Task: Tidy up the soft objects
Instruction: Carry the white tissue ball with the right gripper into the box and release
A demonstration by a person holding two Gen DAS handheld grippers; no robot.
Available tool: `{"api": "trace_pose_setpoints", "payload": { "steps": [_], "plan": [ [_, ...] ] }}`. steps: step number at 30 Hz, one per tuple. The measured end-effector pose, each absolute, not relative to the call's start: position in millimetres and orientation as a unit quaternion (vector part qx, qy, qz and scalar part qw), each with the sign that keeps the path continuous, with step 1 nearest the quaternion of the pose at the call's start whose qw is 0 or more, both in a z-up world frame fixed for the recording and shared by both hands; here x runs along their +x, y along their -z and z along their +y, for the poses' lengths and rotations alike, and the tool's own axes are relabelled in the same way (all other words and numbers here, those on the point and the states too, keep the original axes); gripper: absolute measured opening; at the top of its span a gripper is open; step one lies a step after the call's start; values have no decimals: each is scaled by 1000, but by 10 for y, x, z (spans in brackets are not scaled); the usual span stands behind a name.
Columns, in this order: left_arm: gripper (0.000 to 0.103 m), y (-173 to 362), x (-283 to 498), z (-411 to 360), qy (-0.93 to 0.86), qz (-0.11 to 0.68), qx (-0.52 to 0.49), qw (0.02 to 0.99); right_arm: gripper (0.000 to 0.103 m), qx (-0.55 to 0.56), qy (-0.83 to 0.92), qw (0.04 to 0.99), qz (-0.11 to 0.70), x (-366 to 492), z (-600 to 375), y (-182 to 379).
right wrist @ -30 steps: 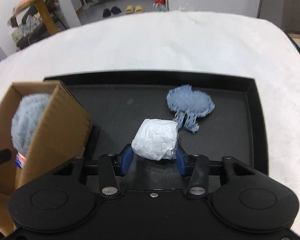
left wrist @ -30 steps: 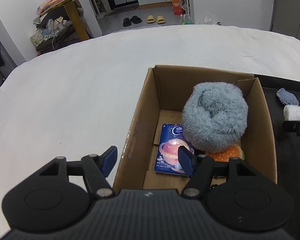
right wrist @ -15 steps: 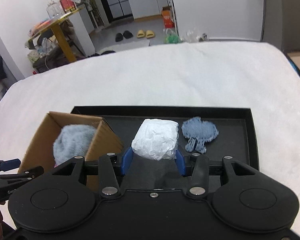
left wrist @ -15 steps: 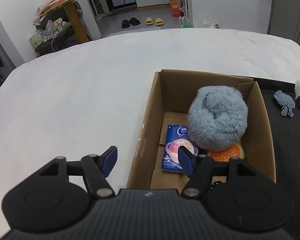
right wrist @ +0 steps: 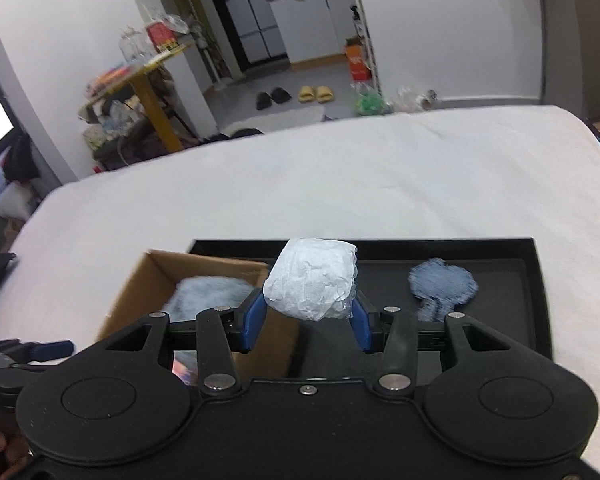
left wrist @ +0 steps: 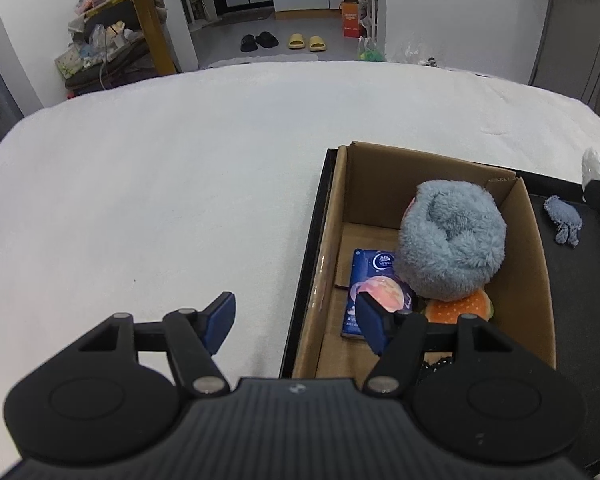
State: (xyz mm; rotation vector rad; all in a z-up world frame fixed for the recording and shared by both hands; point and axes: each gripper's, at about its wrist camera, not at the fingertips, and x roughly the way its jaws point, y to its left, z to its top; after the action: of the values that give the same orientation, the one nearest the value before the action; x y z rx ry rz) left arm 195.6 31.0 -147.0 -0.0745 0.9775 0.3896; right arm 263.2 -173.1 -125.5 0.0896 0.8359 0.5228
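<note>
My right gripper (right wrist: pixel 306 326) is shut on a white crumpled soft wad (right wrist: pixel 312 282) and holds it in the air above the black tray (right wrist: pixel 536 292), near the cardboard box (right wrist: pixel 140 280). A blue fuzzy piece (right wrist: pixel 444 286) lies on the tray. In the left wrist view the box (left wrist: pixel 538 276) holds a grey-blue fluffy plush (left wrist: pixel 452 240), a blue tissue pack (left wrist: pixel 370 284) and a burger toy (left wrist: pixel 460 306). My left gripper (left wrist: pixel 296 322) is open and empty over the box's near left wall. The wad (left wrist: pixel 598 166) shows at the right edge.
The box and tray rest on a white cloth-covered surface (left wrist: pixel 160 184). The blue fuzzy piece (left wrist: pixel 562 220) lies on the tray (left wrist: pixel 572 280) right of the box. Room furniture and slippers stand on the floor beyond.
My right gripper has lifted the white wad off the tray and carried it up and leftward toward the box. The left gripper has drawn back and stayed open.
</note>
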Motion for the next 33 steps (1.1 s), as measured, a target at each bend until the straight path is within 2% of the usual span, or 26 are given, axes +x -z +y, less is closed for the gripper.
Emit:
{"api": "trace_pose_setpoints", "payload": {
  "steps": [5,9,18,33],
  "plan": [
    [57,1490,1921,357,-170,468,-35,866,44,40,-262,880,394,2568,-1598,1202],
    [34,1554,1881,453,-170,472,-69,862,45,30,-271,875,399,2535,-1486,1218],
    [9,1604,1816,497,-136,458,-104,873,45,11,-301,870,390,2375,-1197,1177],
    [9,1637,1764,601,-121,440,-142,878,46,1,-369,829,420,2246,-791,1253]
  ]
}}
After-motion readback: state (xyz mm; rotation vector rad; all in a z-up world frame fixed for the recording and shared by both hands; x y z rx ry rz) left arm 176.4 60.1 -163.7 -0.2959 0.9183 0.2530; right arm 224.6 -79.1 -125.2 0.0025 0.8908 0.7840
